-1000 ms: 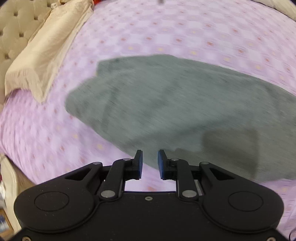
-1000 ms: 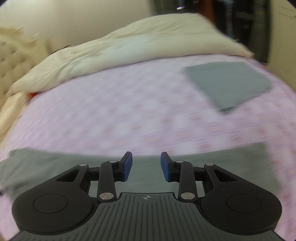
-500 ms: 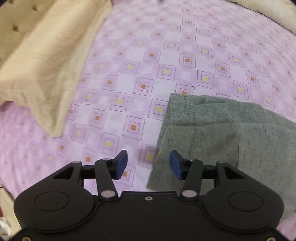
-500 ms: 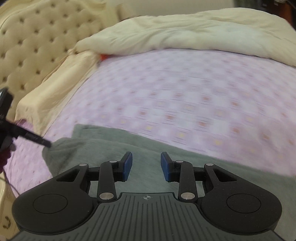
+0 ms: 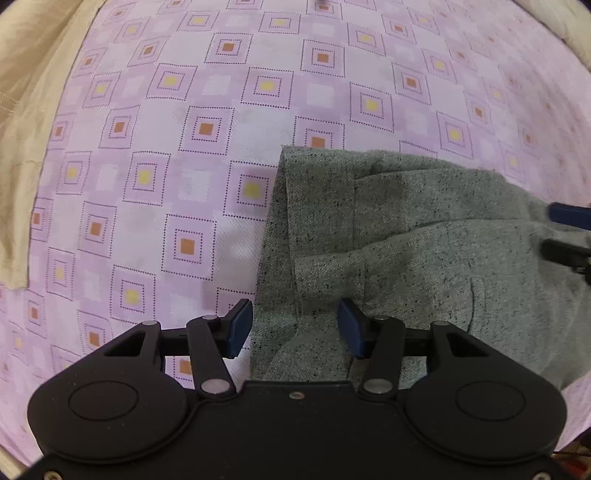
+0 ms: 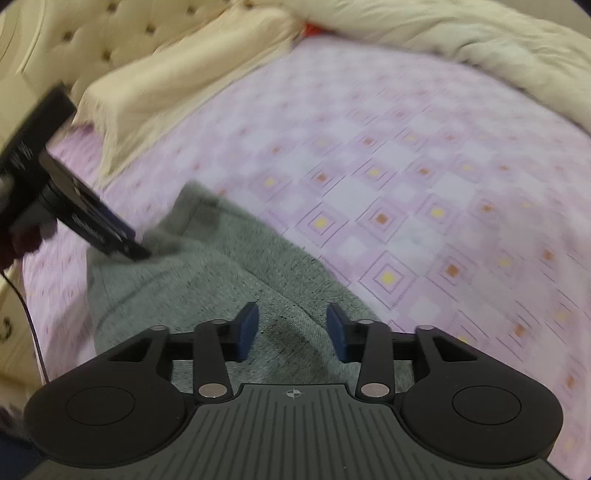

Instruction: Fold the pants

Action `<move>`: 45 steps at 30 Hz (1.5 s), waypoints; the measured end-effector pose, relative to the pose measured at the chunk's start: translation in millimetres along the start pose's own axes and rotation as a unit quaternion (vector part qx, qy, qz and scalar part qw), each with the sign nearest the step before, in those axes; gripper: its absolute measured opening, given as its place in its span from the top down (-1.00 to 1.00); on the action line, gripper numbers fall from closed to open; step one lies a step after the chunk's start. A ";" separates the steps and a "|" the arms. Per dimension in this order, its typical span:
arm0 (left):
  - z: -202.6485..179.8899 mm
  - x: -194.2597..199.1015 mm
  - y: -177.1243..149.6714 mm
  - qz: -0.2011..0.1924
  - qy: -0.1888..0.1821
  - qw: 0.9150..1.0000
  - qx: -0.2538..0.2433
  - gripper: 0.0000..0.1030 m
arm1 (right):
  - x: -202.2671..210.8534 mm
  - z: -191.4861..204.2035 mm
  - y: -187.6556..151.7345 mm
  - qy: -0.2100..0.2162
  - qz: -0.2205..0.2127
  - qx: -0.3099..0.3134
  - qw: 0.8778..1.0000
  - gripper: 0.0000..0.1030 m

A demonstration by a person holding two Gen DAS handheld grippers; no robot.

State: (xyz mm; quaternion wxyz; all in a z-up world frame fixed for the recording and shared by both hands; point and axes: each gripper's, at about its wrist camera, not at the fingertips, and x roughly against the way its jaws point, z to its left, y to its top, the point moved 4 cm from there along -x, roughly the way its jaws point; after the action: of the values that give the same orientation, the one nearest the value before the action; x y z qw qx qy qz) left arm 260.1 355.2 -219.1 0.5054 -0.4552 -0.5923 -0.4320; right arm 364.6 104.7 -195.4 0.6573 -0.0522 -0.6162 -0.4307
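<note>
Grey speckled pants [image 5: 424, 266] lying rumpled on a bed sheet [image 5: 207, 122] of lilac with small orange and yellow squares, their left end folded over in loose layers with a raised crease running across. Left gripper [image 5: 294, 326] low over that folded end, blue-padded fingers [image 5: 239, 325] spread apart, one pad just off the cloth's left edge over the sheet, the other over the grey fabric; nothing clamped between them. At the far right of the left wrist view, blurred blue and black fingertips of the right gripper [image 5: 565, 236] over the pants. From the right wrist view, right gripper [image 6: 291, 330] likewise parted, both pads hovering above the pants [image 6: 221, 273] near their upper edge, grey cloth showing between and beneath them, contact not clear. In the same view, left gripper [image 6: 122, 240] blurred at the left, tips at the bunched end of the garment; whether touching cannot be told. Cream pillow [image 6: 177, 85] beyond the pants toward a tufted headboard [image 6: 74, 33], pale duvet [image 6: 480, 48] heaped along the far side of the bed. Beige pillow edge [image 5: 26, 110] also along the left margin of the left wrist view, well apart from the pants.
</note>
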 end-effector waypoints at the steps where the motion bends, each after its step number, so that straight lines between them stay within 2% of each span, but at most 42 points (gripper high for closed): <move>1: 1.9 -0.8 -0.5 0.000 -0.007 1.000 0.004 -0.10 | -4.1 -2.0 1.0 0.006 0.008 0.000 1.000 0.20; 5: 5.8 0.7 -3.0 -0.007 -0.023 1.000 0.015 -0.10 | -15.4 -4.6 2.4 0.041 0.040 -0.013 0.998 0.22; 6: 5.4 2.1 -3.9 -0.011 -0.023 1.000 0.013 -0.10 | -16.7 -1.1 2.9 0.053 0.051 -0.015 0.997 0.42; 8: 4.6 5.0 -5.3 -0.019 -0.018 1.000 0.007 -0.10 | -4.8 15.7 0.4 0.049 0.038 0.025 0.998 0.79; 11: 1.8 16.2 -0.1 -0.033 -0.019 0.999 -0.012 -0.11 | 16.7 43.6 -7.0 0.040 0.018 0.088 0.995 0.84; 13: -1.4 21.9 -0.1 -0.041 -0.034 0.998 -0.027 -0.16 | 33.4 64.4 -18.0 0.034 0.004 0.123 0.992 0.85; 15: -5.1 27.7 -2.4 -0.048 -0.045 0.997 -0.043 -0.24 | 46.9 77.3 -26.9 0.029 -0.005 0.148 0.989 0.85; 21: -22.9 31.7 -4.2 -0.057 -0.082 0.991 -0.088 -0.26 | 81.4 112.1 -49.9 0.014 -0.020 0.211 0.977 0.87; 23: -20.8 33.0 -7.5 -0.049 -0.108 0.989 -0.083 -0.39 | 88.7 117.7 -52.7 0.013 -0.026 0.219 0.975 0.94; 25: -22.0 25.2 -8.3 -0.027 -0.139 0.987 -0.071 -0.48 | 93.9 120.5 -54.8 0.013 -0.026 0.217 0.976 0.94; 27: -21.6 17.3 -13.4 -0.003 -0.163 0.985 -0.059 -0.47 | 87.1 115.6 -53.6 0.006 -0.022 0.213 0.977 0.94; 31: -19.0 13.2 -19.0 -0.004 -0.161 0.987 -0.030 -0.42 | 83.1 106.5 -49.7 -0.024 -0.033 0.184 0.982 0.92; 34: -14.8 22.2 -18.2 -0.030 -0.152 0.988 -0.013 -0.42 | 76.4 88.4 -34.3 -0.028 -0.046 0.133 0.990 0.86; 36: -10.8 26.0 -16.3 -0.046 -0.128 0.991 -0.004 -0.42 | 65.0 72.7 -25.0 -0.029 -0.039 0.098 0.994 0.46; 37: -8.8 25.3 -15.9 -0.046 -0.117 0.992 -0.005 -0.42 | 57.2 65.5 -19.7 -0.028 -0.035 0.086 0.995 0.38; 40: -7.4 18.1 -17.7 -0.031 -0.103 0.994 -0.022 -0.42 | 32.4 50.6 -5.5 -0.009 -0.016 0.062 0.998 0.33; 45: -8.7 9.1 -25.1 -0.004 -0.110 0.993 -0.052 -0.42 | -6.0 47.2 8.4 0.039 0.020 0.053 0.998 0.23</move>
State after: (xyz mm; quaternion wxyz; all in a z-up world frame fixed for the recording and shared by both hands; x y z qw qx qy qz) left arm 236.7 342.4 -210.4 0.4112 -0.5227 -0.6232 -0.4115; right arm 334.6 141.3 -185.5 0.6911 -0.0129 -0.6109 -0.3861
